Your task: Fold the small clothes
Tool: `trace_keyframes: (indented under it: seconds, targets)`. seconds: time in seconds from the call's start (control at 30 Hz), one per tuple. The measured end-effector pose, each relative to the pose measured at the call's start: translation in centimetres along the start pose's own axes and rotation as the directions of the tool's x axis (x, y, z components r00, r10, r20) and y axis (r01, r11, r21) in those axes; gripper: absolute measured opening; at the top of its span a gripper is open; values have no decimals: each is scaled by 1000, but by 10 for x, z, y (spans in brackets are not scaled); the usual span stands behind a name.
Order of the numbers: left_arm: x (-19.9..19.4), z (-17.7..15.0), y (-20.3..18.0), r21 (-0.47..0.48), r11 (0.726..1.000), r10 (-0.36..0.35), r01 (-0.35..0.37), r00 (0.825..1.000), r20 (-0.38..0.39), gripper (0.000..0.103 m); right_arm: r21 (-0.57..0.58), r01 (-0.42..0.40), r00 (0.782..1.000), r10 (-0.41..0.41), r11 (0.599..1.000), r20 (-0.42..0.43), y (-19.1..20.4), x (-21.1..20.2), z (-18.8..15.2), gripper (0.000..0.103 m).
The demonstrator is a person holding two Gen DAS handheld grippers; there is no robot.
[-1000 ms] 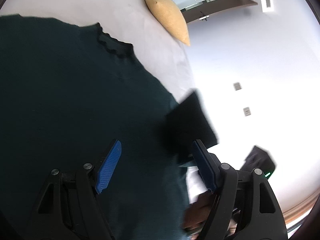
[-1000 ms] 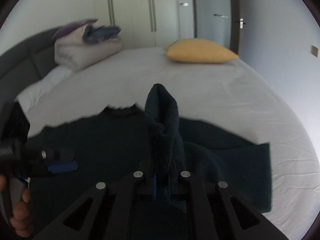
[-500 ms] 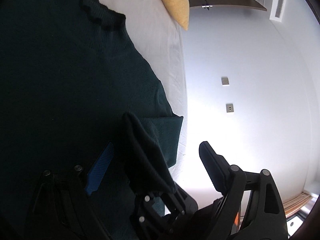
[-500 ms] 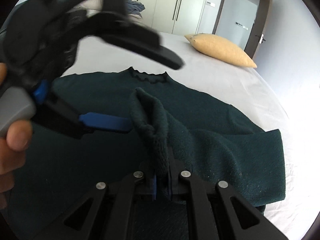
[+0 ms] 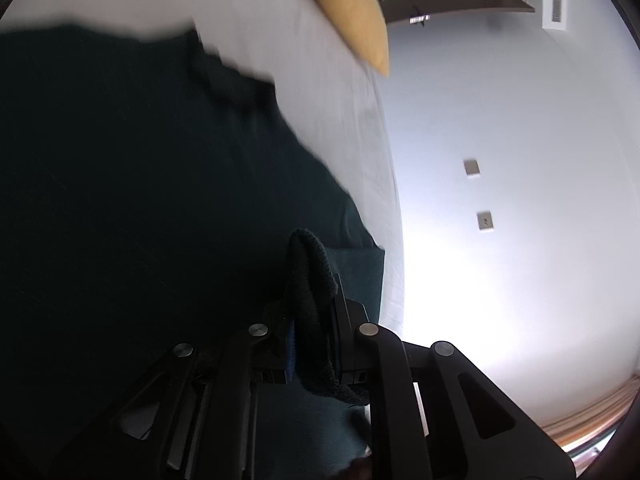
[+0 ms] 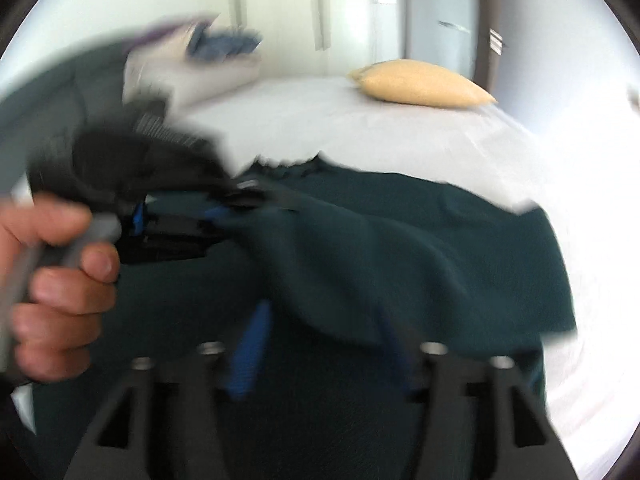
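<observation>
One dark green sweater (image 6: pixel 420 264) lies spread on the white bed (image 6: pixel 360 128), its frilled neck toward the far side. A fold of its sleeve is drawn up off the rest and stretches leftward in the right wrist view.

The left gripper (image 5: pixel 310 344) has its fingers closing tight on that fold of knit; in its own view the cloth stands up between the two black fingers and hides most of the blue pad. From the right wrist view the same gripper (image 6: pixel 224 216) is seen at the left, carried by a hand (image 6: pixel 56 288) wrapped round its grey handle (much blurred).

The right gripper (image 6: pixel 324 356) has its fingers spreading apart; the blue pad of one shows clearly, the other is a smear. The raised cloth hangs just over the gap, and no pad presses on it.

Around it: one yellow pillow (image 6: pixel 420 84) at the far edge of the bed, one pile of bedding and clothes (image 6: pixel 200 60) at the far left, a run of pale cupboard doors (image 6: pixel 320 4) behind, and two small wall plates (image 5: pixel 472 167) on the white wall beside the bed.
</observation>
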State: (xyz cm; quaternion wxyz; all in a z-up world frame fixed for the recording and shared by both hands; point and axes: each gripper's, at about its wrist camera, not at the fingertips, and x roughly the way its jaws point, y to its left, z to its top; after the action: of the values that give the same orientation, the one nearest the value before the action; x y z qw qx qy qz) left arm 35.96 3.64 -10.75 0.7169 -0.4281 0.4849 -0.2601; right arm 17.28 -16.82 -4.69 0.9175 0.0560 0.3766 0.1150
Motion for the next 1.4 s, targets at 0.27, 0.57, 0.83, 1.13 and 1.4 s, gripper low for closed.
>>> trace_keyframes:
  seconds: [0.27,0.57,0.83,1.13,1.4]
  targets:
    - [-57,25,19,24,995,96,-100,987,130,11,712,-260,962,238,653,133,-149,6,-20,81]
    - [-103,34,67,-39,992,126,-121,976,180,11,825,-334,931,298,457,212,-182,27,-23,81]
    - [-97,32,84,-58,985,169,-161,970,174,11,832,-363,909,354,420,218,-166,25,-9,82]
    - [-94,15,97,-36,972,235,-232,962,137,11,742,-378,910,367,553,190,-171,26,45,82]
    - [-92,8,100,-8,959,282,-283,950,137,11,669,-381,886,460,638,66,-178,87,101,79]
